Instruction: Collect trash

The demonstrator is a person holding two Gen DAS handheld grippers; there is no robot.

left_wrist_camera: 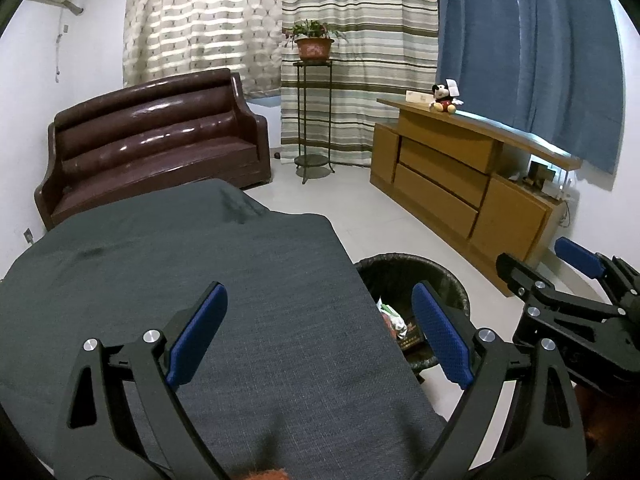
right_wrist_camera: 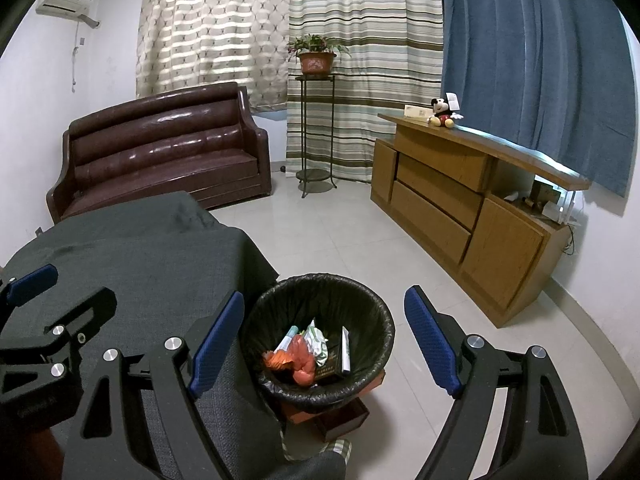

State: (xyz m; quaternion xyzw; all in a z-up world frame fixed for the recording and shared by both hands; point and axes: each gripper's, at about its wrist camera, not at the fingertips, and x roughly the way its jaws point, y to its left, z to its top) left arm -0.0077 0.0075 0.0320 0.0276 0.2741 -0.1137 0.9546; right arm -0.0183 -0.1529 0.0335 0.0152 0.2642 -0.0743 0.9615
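Two grippers stand with jaws spread and nothing between the blue ribbed pads: the left gripper (left_wrist_camera: 320,334) over the grey woven tablecloth (left_wrist_camera: 180,272), the right gripper (right_wrist_camera: 324,340) above the round bin (right_wrist_camera: 372,368). Lined with a glossy black bag, the bin sits just beside the cloth's edge and holds crumpled orange and white wrappers (right_wrist_camera: 304,354). Beyond the bin: a wooden cabinet (right_wrist_camera: 460,216), a brown leather sofa (right_wrist_camera: 160,152), and a potted plant (right_wrist_camera: 316,56).
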